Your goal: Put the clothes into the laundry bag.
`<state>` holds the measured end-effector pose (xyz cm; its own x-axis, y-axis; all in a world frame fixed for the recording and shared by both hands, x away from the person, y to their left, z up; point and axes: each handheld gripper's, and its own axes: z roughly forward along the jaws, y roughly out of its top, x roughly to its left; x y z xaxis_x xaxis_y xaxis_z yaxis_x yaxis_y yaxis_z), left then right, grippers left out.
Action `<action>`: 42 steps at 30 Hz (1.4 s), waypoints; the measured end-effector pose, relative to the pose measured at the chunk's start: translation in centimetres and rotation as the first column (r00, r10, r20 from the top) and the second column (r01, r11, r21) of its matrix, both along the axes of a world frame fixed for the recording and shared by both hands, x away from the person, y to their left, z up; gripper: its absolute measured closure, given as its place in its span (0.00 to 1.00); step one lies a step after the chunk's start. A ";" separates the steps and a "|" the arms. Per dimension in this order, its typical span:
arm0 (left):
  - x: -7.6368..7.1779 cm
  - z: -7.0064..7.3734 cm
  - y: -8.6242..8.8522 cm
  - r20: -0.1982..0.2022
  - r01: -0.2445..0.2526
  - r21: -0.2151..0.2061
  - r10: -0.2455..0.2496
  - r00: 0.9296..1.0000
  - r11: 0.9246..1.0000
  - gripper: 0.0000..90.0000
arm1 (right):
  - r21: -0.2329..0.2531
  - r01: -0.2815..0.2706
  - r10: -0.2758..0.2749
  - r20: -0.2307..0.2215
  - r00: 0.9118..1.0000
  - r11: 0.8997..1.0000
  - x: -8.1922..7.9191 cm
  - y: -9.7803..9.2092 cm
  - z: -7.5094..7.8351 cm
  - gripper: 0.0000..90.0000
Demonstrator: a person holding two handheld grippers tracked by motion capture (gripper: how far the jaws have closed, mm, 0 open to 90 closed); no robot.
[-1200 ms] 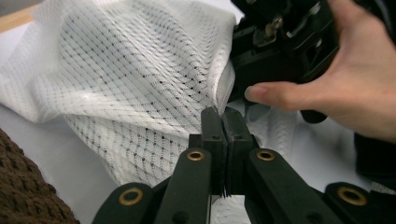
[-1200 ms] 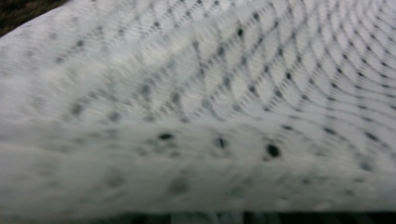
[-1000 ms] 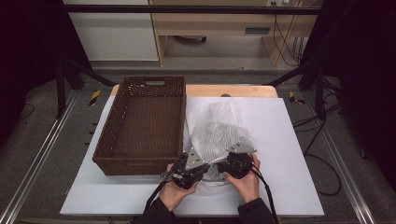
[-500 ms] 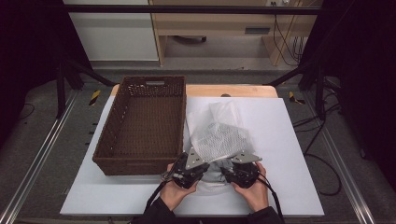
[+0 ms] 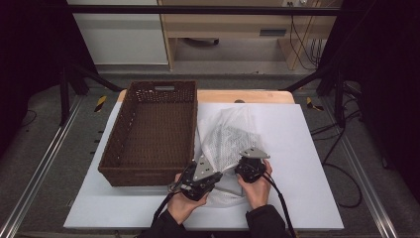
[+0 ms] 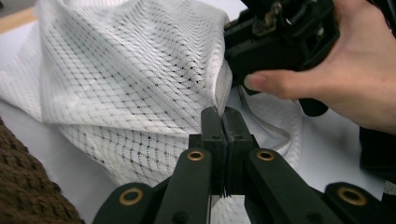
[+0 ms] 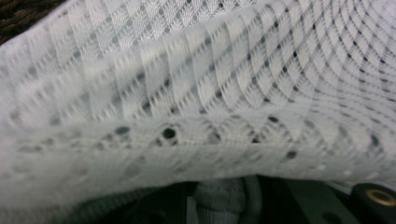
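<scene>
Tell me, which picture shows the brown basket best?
The high view: the whole basket sits left of the mesh bag. The left gripper view catches just a woven corner; the right gripper view, a dark sliver.

Empty brown wicker basket [image 5: 151,134] sits on the left of the white board [image 5: 307,163]. Wooden shelf unit [image 5: 233,25] way behind the table, cables [image 5: 302,29] hanging beside it.

The dark brown woven wicker basket [image 5: 153,134] blocks the left side; the crumpled white mesh fabric bag [image 5: 230,136] fills the middle; the white bench [image 5: 307,148] lies open rightward.
</scene>
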<state>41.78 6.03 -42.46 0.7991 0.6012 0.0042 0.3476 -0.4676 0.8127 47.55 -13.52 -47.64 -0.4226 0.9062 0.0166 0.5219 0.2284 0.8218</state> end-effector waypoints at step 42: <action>-1.0 -0.4 0.4 -0.020 0.022 0.016 -0.022 1.000 1.000 0.99 | -0.023 0.051 -0.049 0.050 0.998 0.998 0.2 -0.9 0.1 0.78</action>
<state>40.83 6.45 -42.83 0.8123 0.5832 -0.0019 0.3526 -0.4885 0.7982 47.74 -14.40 -47.54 -0.3766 0.9260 -0.0251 0.4920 0.2228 0.8416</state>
